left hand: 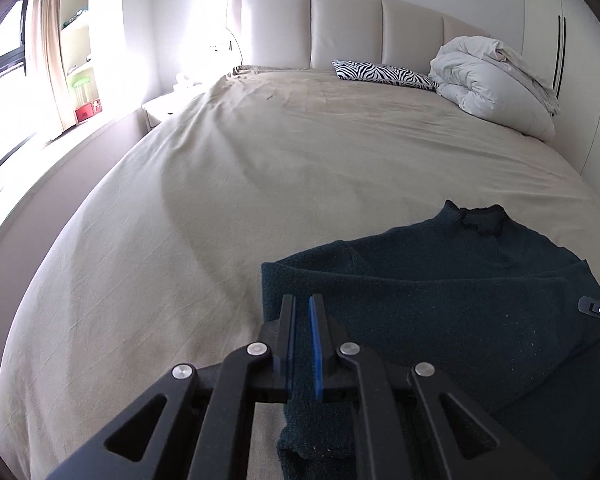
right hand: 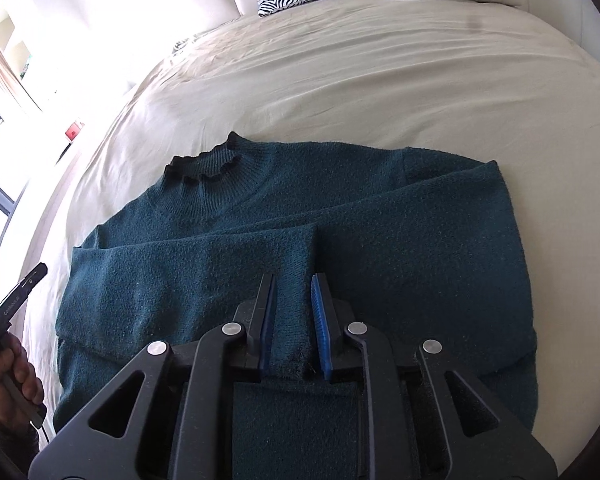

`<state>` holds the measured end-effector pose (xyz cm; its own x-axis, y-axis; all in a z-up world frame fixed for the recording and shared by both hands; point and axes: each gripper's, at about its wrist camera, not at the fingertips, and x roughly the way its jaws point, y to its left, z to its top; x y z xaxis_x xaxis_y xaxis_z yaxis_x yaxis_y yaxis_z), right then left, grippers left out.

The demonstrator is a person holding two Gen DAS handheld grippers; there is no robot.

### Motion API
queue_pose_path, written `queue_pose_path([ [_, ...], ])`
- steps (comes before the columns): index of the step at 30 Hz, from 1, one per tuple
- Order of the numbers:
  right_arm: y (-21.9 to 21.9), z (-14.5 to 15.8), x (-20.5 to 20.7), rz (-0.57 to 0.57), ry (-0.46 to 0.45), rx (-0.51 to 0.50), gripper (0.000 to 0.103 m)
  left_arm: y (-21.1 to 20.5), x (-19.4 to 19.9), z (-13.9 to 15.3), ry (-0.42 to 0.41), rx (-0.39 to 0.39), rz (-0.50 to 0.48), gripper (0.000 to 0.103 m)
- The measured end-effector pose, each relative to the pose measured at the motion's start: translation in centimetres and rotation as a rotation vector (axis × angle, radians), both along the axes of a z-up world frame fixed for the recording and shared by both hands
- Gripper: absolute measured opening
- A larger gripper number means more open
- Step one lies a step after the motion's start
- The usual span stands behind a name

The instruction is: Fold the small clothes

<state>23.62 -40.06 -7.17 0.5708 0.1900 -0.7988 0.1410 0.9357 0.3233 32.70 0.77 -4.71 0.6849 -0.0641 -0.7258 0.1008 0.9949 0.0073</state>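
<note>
A dark teal sweater (right hand: 300,216) lies flat on the bed (left hand: 220,168), collar toward the headboard (left hand: 340,28). The left gripper (left hand: 302,304) has its fingers pinched tight on the sweater's near left sleeve; the right gripper (right hand: 294,280) has its fingers slightly parted around a sleeve cuff, apparently not pressing it.
</note>
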Motion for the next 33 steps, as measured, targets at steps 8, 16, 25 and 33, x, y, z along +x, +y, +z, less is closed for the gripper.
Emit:
queue_pose_path([
  [8, 0.0, -2.9, -1.0, 0.025, 0.029, -0.055, 0.015, 0.9, -0.8, -4.6, 0.1, 0.023, -0.013, 0.008],
  [16, -0.5, -0.6, -1.8, -0.024, -0.031, -0.051, 0.018, 0.3, -1.4, -1.2, 0.015, 0.042, 0.014, 0.009],
  [25, 2.1, -0.7, 3.1, 0.052, -0.056, 0.026, 0.018, -1.1, 5.1, -4.7, 0.095, 0.021, 0.021, 0.018],
  [33, -1.6, -3.8, 3.1, -0.01, -0.073, 0.177, 0.013, 0.1, 4.6, -4.7, 0.078, -0.035, 0.018, 0.018],
])
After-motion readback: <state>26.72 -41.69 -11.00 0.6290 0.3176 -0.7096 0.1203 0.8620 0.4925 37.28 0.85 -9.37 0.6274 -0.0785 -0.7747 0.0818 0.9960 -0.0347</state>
